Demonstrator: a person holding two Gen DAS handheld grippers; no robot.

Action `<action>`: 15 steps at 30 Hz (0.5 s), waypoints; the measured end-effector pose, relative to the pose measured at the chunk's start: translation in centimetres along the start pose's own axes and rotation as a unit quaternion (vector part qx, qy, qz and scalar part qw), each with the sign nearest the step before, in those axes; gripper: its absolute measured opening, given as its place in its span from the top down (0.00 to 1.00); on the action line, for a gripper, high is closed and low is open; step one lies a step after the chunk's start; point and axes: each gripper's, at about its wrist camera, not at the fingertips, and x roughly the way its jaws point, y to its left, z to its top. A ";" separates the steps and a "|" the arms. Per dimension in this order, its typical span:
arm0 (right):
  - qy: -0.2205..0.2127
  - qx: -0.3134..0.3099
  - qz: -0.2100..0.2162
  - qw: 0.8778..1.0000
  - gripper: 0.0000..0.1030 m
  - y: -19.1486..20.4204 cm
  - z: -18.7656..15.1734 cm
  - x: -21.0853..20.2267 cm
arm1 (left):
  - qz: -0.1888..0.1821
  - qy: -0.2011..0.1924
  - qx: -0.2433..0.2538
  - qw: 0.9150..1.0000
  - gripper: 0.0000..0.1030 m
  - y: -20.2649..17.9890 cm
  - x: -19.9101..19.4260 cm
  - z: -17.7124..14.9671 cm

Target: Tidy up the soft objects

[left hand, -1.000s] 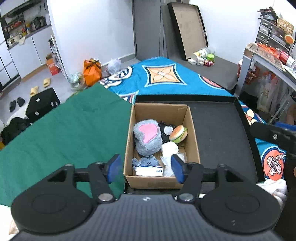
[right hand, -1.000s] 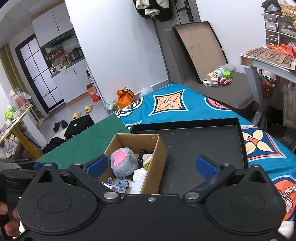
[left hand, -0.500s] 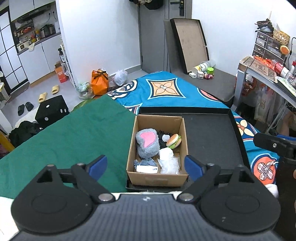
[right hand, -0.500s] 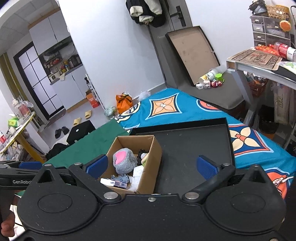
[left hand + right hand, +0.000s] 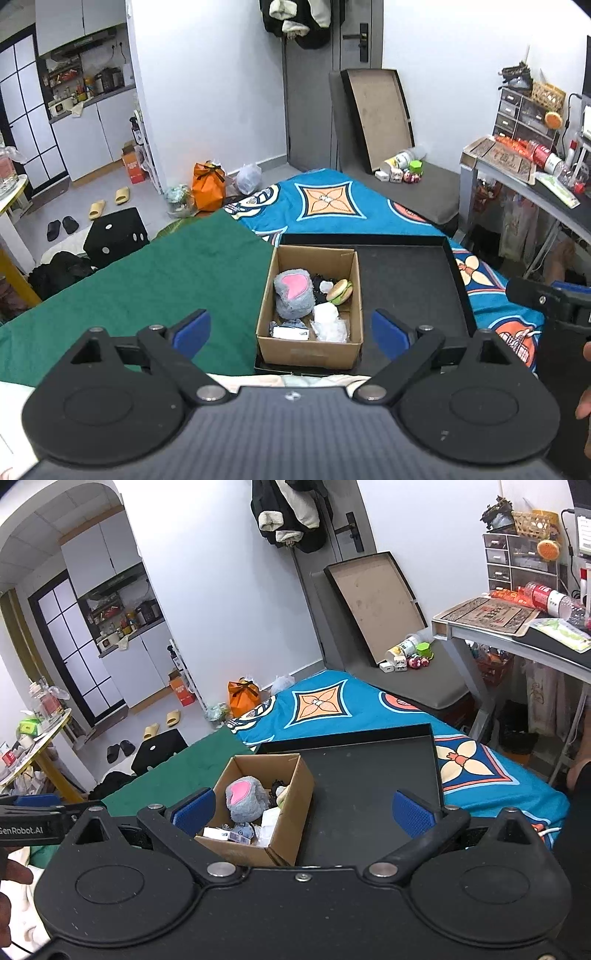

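An open cardboard box (image 5: 308, 354) stands at the left end of a black tray (image 5: 406, 280) on the bed. Inside lie a grey plush with a pink heart (image 5: 293, 295), a burger toy (image 5: 340, 291), white soft pieces (image 5: 327, 314) and a small flat packet. My left gripper (image 5: 290, 330) hovers above and behind the box, its jaws opening with nothing held between them. My right gripper (image 5: 303, 811) is open and empty too, set back from the box (image 5: 291, 823) and the tray (image 5: 369, 782). The plush (image 5: 245, 801) also shows in the right wrist view.
A green cloth (image 5: 166, 280) covers the bed left of the tray, a blue patterned blanket (image 5: 332, 199) lies beyond. A desk (image 5: 517, 635) stands at the right. Bags, slippers and a black cube stool (image 5: 114, 236) sit on the floor at the left.
Both grippers have risen and drawn back from the box, which looks smaller now. The left jaws have spread from half open to wide. The right jaws stayed wide.
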 end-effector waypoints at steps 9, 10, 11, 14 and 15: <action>-0.011 -0.007 -0.005 1.000 0.00 -0.3 -0.6 -2.4 | 0.002 -0.020 0.006 1.000 0.09 -0.9 -2.7 -1.0; -0.012 -0.008 -0.004 1.000 0.00 -0.3 -0.6 -2.7 | 0.001 -0.022 0.005 1.000 0.09 -1.0 -2.9 -1.1; -0.014 -0.009 -0.004 1.000 0.00 -0.3 -0.6 -2.9 | 0.001 -0.024 0.004 1.000 0.09 -1.1 -3.1 -1.1; -0.023 -0.012 -0.009 1.000 0.00 -0.4 -0.7 -3.9 | -0.001 -0.029 0.004 1.000 0.09 -1.4 -3.8 -1.3; -0.027 -0.011 -0.008 1.000 0.00 -0.5 -0.6 -4.1 | -0.002 -0.031 0.005 0.999 0.09 -1.5 -4.0 -1.5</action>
